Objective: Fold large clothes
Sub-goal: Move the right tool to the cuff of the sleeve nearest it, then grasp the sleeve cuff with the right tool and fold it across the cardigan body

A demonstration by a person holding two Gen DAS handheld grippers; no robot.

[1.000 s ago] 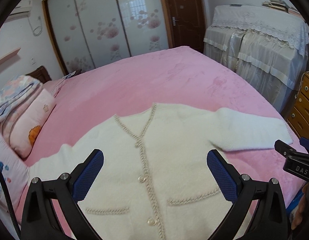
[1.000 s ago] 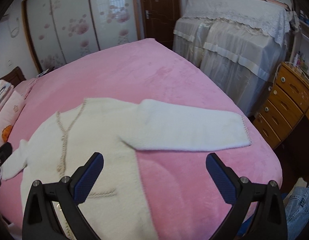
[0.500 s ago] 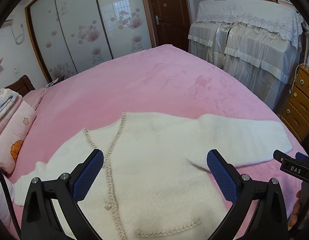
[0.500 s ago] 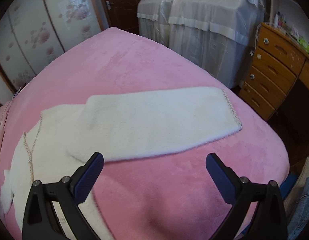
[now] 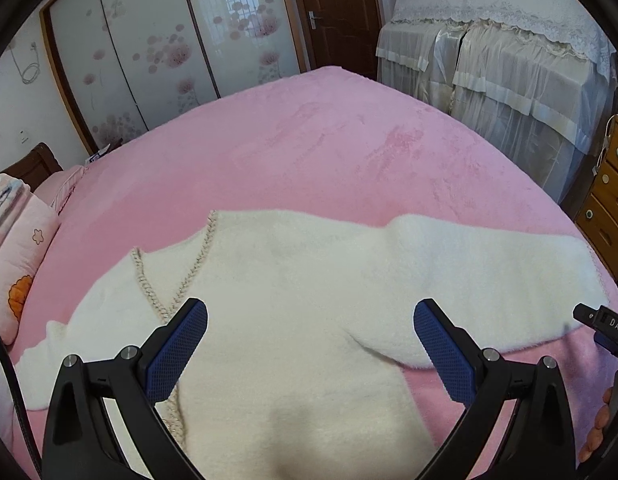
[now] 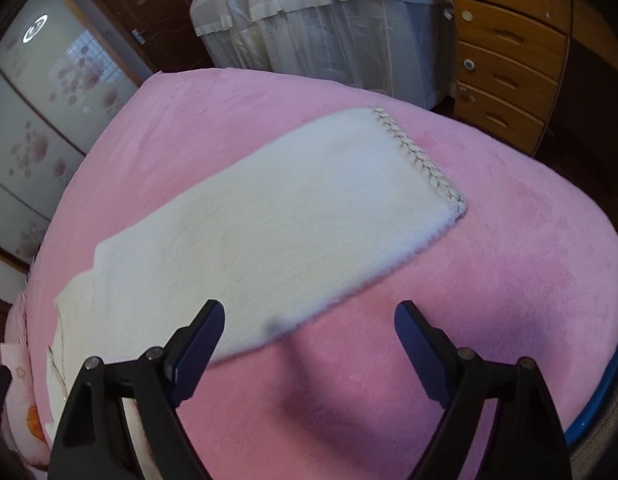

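A white fluffy cardigan (image 5: 293, 320) with braided trim lies flat, front up, on the pink bed (image 5: 309, 148). Its right sleeve (image 6: 277, 220) stretches out toward the bed's right edge and ends in a braided cuff (image 6: 419, 156). My left gripper (image 5: 311, 344) is open and empty, hovering over the cardigan's body. My right gripper (image 6: 309, 340) is open and empty, low over the sleeve's near edge. The right gripper's tip also shows in the left wrist view (image 5: 601, 322).
Pillows (image 5: 17, 256) lie at the bed's left end. A wooden drawer chest (image 6: 509, 52) and lace-covered furniture (image 5: 501, 64) stand to the right of the bed. A sliding wardrobe (image 5: 157, 48) and a brown door (image 5: 337, 12) are behind.
Both grippers have swung to the right and stayed open. The right gripper has dropped lower and closer to the outstretched sleeve and its cuff. The cardigan has not moved.
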